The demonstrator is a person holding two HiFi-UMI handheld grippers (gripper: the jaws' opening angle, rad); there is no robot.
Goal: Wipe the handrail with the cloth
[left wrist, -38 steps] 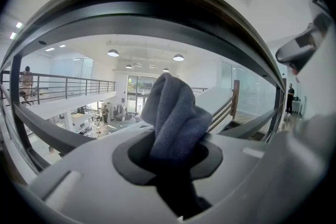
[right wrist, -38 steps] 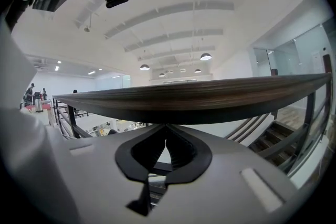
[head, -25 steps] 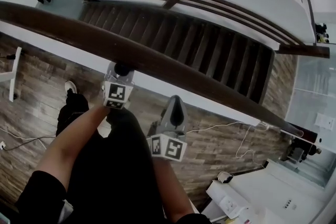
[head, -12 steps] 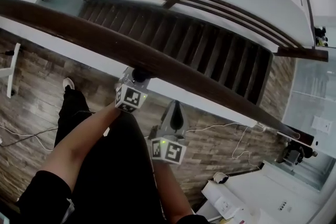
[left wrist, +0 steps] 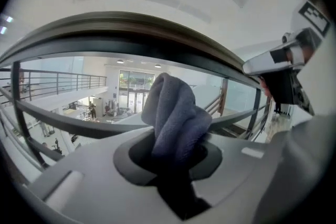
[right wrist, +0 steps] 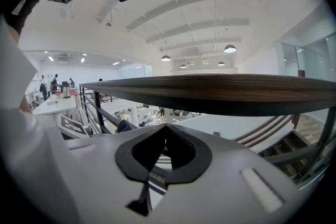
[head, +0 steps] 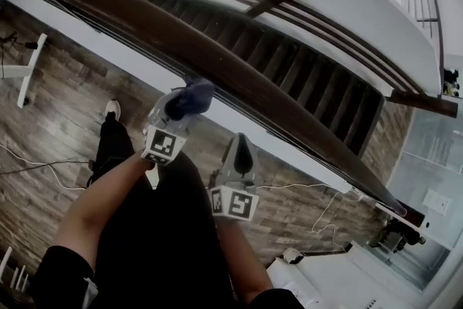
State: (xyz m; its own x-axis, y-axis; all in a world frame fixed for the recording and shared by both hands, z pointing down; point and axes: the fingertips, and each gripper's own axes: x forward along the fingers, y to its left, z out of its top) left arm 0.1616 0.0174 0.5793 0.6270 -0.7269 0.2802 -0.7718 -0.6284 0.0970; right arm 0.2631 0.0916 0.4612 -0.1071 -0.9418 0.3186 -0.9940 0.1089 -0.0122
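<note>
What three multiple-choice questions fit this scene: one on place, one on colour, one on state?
1. Where is the cloth? A on the floor; B in the left gripper, beside the handrail; C on the stairs.
2. What colour is the cloth? A red; B yellow; C blue-grey.
3. How do the right gripper's jaws stand? A together, empty; B shut on the cloth; C wide apart.
1 B: the left gripper view shows its jaws clamped on the cloth.
2 C: both views show that colour.
3 A: the right gripper view shows the tips meeting, nothing between.

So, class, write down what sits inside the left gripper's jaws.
The left gripper pinches a bunched grey-blue cloth, sticking out towards the handrail. Its lower end is hidden deep between the jaws.
</note>
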